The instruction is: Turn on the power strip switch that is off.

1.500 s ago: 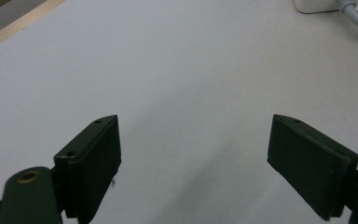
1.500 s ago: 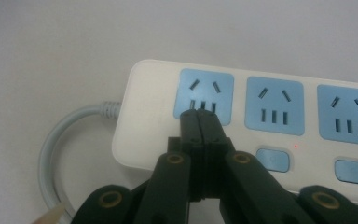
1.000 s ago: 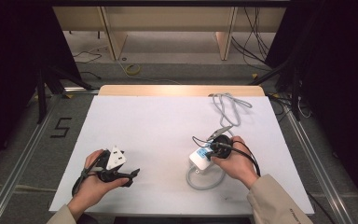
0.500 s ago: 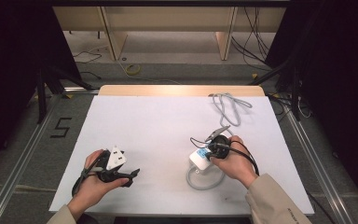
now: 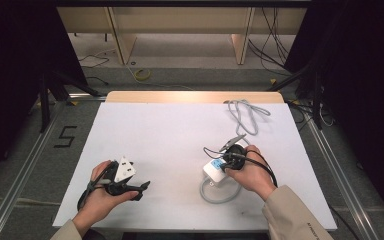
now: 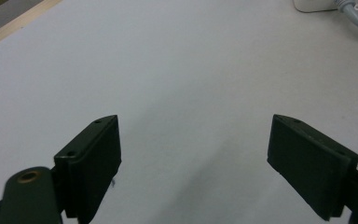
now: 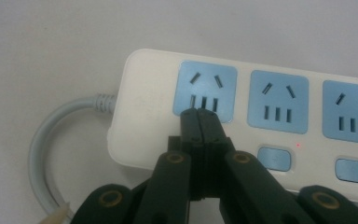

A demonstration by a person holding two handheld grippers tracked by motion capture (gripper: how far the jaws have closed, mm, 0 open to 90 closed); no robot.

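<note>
Jaws of right gripper [image 7: 200, 116] press together on power strip [image 7: 279, 116]; we judge it rigid, light, best grasped across its sides.

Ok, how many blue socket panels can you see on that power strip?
3 on the power strip: one by the cord end with the shut right gripper on it, a middle one, and one cut off at the frame edge. More may lie beyond.

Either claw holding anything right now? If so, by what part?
Nothing is held. The left claw is open over bare table. The right claw is shut with nothing between its jaws, tips at the power strip's end socket.
</note>
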